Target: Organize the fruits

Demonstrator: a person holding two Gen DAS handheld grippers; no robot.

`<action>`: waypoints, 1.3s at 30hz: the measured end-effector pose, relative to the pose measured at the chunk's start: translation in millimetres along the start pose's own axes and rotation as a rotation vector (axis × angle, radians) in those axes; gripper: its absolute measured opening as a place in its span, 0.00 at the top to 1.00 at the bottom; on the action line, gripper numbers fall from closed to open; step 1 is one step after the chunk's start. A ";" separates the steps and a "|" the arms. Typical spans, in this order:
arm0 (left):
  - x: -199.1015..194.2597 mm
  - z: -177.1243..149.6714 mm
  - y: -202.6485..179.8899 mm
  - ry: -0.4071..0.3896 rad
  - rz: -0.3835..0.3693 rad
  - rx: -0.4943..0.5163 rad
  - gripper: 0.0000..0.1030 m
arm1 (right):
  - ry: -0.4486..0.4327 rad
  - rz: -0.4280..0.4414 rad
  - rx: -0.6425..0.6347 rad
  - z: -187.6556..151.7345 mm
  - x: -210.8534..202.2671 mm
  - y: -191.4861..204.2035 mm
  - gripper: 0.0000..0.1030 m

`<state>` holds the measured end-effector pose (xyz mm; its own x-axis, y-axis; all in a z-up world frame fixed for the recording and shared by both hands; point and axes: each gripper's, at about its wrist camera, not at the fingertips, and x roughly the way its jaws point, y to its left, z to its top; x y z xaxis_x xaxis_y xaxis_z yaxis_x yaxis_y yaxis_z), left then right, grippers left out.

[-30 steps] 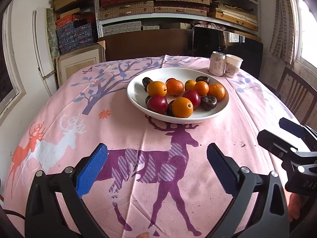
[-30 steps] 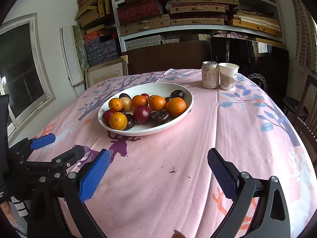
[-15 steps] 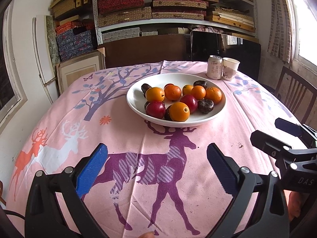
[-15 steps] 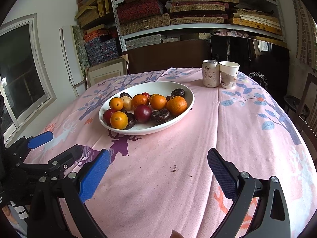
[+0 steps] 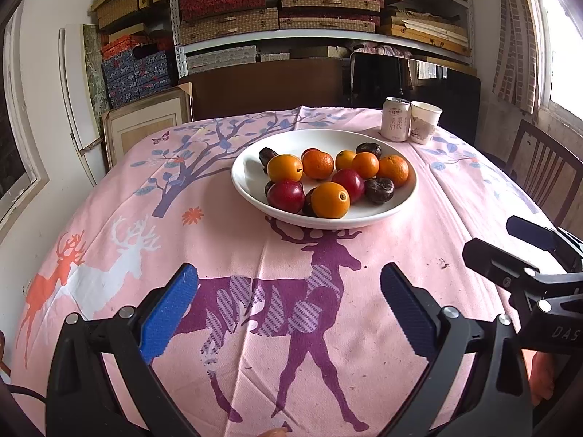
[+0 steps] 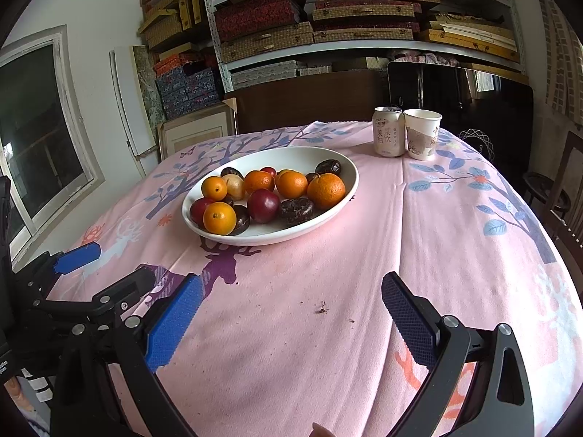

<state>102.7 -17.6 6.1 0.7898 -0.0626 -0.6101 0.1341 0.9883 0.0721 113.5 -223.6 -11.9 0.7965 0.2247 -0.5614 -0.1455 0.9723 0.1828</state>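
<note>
Hovering low over the near edge of the worktop [image 5: 473,196], the left gripper [image 5: 288,302] and the right gripper [image 6: 291,309] both stand wide and hold nothing, side by side and well short of the fruit. Oranges [image 6: 326,191], red plums [image 6: 263,205] and dark plums [image 6: 296,210] all lie mixed together in the white bowl [image 6: 339,167] at the worktop's middle, with a can [image 6: 388,131] and paper cup [image 6: 422,138] beyond. Fruit gathered in one bowl fits either a finished gathering or a sorting yet to come, so no single next move is settled.
</note>
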 end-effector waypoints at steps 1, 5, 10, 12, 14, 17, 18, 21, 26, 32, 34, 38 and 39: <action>0.0 0.1 0.0 0.000 0.000 0.000 0.05 | 0.000 0.000 0.000 -0.1 -0.1 0.4 0.04; -0.1 0.2 0.0 0.001 0.000 -0.001 0.05 | 0.003 0.001 0.001 0.1 0.8 -0.2 0.04; 3.0 -0.9 0.0 0.010 0.003 -0.005 0.05 | 0.010 0.002 0.005 0.2 1.5 -1.5 0.04; 5.2 -1.7 0.8 0.021 0.009 -0.006 0.05 | 0.015 0.000 0.005 -0.5 1.8 -0.7 0.04; 6.8 -1.8 1.4 0.029 0.010 -0.009 0.05 | 0.020 -0.001 0.005 -0.7 3.3 -2.3 0.04; 6.2 -2.0 3.1 0.026 0.010 -0.015 0.05 | 0.020 -0.002 0.005 -1.0 3.2 -1.7 0.04; 6.1 -2.2 3.5 0.025 0.011 -0.016 0.05 | 0.020 -0.002 0.005 -0.7 3.4 -2.1 0.04; 6.7 -2.2 3.2 0.029 0.012 -0.014 0.05 | 0.022 -0.001 0.005 -1.1 3.6 -1.4 0.04; 7.1 -1.2 2.5 0.027 0.013 -0.012 0.05 | 0.025 -0.004 0.005 -1.0 4.1 -2.5 0.04; 7.0 -1.2 2.3 0.027 0.013 -0.011 0.05 | 0.029 -0.006 0.004 -1.5 5.1 -3.3 0.04; 7.2 -1.3 2.3 0.027 0.013 -0.010 0.05 | 0.030 -0.006 0.004 -1.4 5.2 -3.3 0.04; 8.1 -2.1 1.1 0.031 0.015 -0.005 0.05 | 0.030 -0.009 0.003 -1.5 5.2 -3.1 0.04; 8.2 -2.4 1.4 0.032 0.015 -0.005 0.05 | 0.030 -0.007 0.004 -1.3 5.2 -3.2 0.04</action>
<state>107.9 -16.4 -0.7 0.7724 -0.0437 -0.6337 0.1197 0.9898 0.0776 117.4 -225.5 -16.4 0.7794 0.2199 -0.5867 -0.1376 0.9736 0.1822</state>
